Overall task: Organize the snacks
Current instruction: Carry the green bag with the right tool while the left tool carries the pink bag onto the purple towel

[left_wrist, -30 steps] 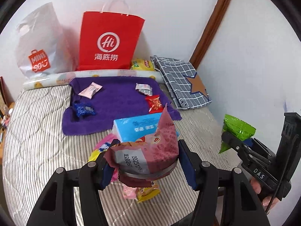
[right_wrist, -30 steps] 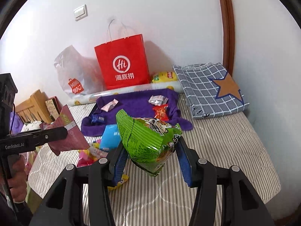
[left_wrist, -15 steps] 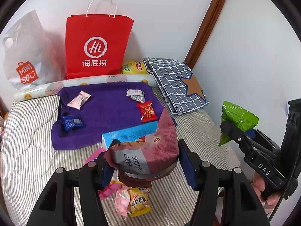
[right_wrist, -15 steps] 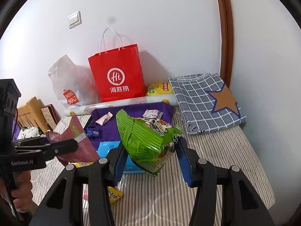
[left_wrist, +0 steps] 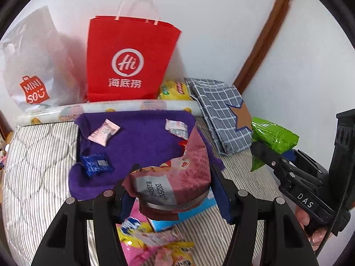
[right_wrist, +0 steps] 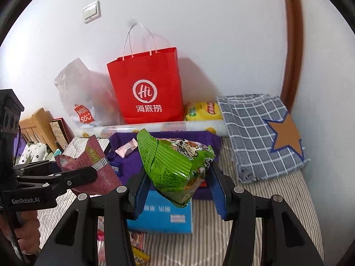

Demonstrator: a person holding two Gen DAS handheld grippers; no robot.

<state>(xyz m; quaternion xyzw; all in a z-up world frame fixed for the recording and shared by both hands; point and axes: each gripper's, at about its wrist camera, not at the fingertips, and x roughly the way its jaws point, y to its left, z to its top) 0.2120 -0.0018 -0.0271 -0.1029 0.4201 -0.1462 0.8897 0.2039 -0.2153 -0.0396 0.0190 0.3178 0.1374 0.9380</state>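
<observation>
Two snack bags are up in the air right now, one in each of your tongs. Your left tongs [left_wrist: 173,190] are clamped on the pink snack bag [left_wrist: 175,181], which sits squeezed between the two pads with its torn top corner sticking up above them. Your right tongs [right_wrist: 177,188] are clamped on the green snack bag [right_wrist: 175,166], held the same way, crumpled between the pads and poking up and to the left. From the right wrist view you can see the left tongs off to the left side with the pink bag, well apart from the green one.

Under both bags is the bed [right_wrist: 277,210] with its striped cover. A light blue box [right_wrist: 164,212] lies on it just below the tongs, and a little pile of pink and yellow packets [left_wrist: 155,243] sits nearer to you. Past the box there's a purple cloth [left_wrist: 137,141] with a few small things on it: a pink wrapper [left_wrist: 103,132], a blue wrapper [left_wrist: 95,164] and a white-and-red packet [left_wrist: 176,128].

Behind the cloth lies a long patterned roll [left_wrist: 115,107], then a red paper bag [left_wrist: 131,59] standing against the wall, a white plastic bag [left_wrist: 37,71] to its left, and a yellow packet [left_wrist: 175,89] to its right. A folded grey checked cloth [right_wrist: 261,133] with a brown star lies at the right.
</observation>
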